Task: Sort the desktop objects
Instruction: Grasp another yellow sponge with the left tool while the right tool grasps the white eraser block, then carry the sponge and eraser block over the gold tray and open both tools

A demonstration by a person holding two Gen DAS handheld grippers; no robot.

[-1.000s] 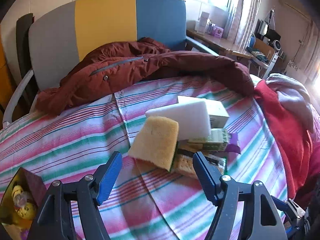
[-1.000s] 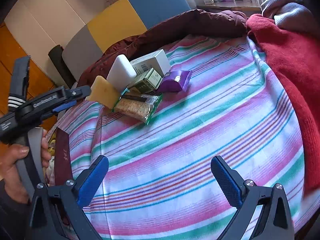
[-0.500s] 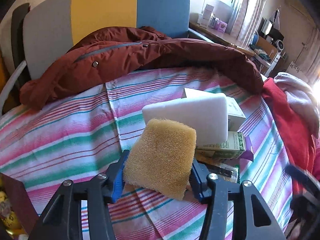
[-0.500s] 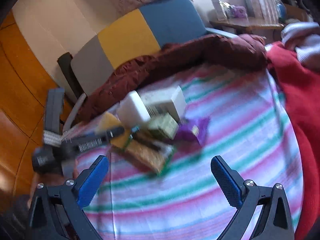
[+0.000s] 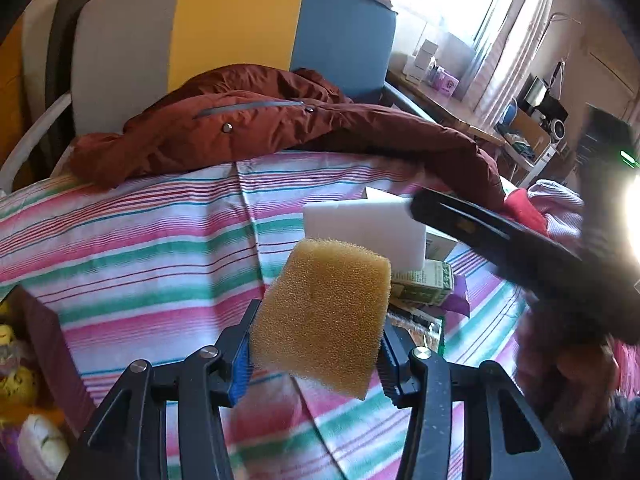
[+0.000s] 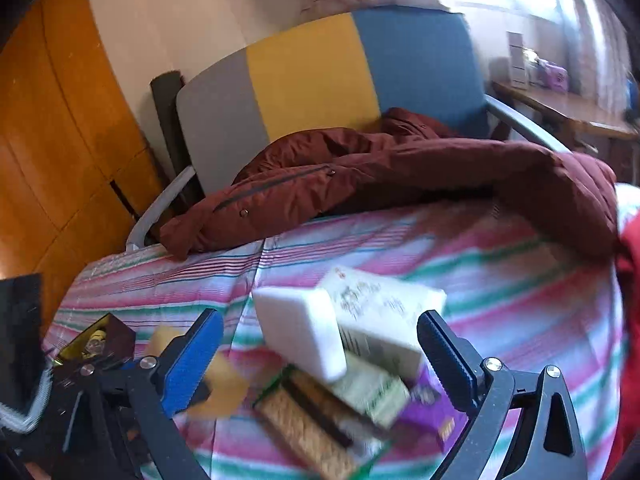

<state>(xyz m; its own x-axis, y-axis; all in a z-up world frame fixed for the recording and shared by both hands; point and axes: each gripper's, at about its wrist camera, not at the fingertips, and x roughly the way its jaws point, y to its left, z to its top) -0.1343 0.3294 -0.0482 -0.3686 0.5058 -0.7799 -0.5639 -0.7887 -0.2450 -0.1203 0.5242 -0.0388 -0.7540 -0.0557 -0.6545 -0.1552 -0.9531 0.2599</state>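
Since a second ago, when our left gripper (image 5: 316,354) stood wide open short of the pile, it has closed on the yellow sponge (image 5: 322,316) and lifted it clear of the striped bedsheet (image 5: 132,248); the blue pads press both sides of the sponge, which sits tilted between them. Our right gripper (image 6: 320,356) has swung in from the open sheet and now hangs over the pile with its fingers spread wide, nothing between them. In the left wrist view its dark body crosses the right side of the picture, blurred. Framed between its fingers in the right wrist view we see the white foam block (image 6: 300,332) leaning on the white carton (image 6: 384,312), with the green box (image 6: 370,396), the purple packet (image 6: 430,410) and the cracker pack (image 6: 308,428) just below, all touching or overlapping one another. That view is smeared, so we cannot read any labels. Beyond the pile, the maroon jacket (image 5: 280,120) lies across the far edge of the sheet against the grey, yellow and blue headboard (image 5: 236,24). At the left edge of the sheet sits an open dark box (image 6: 102,338) holding yellow items.
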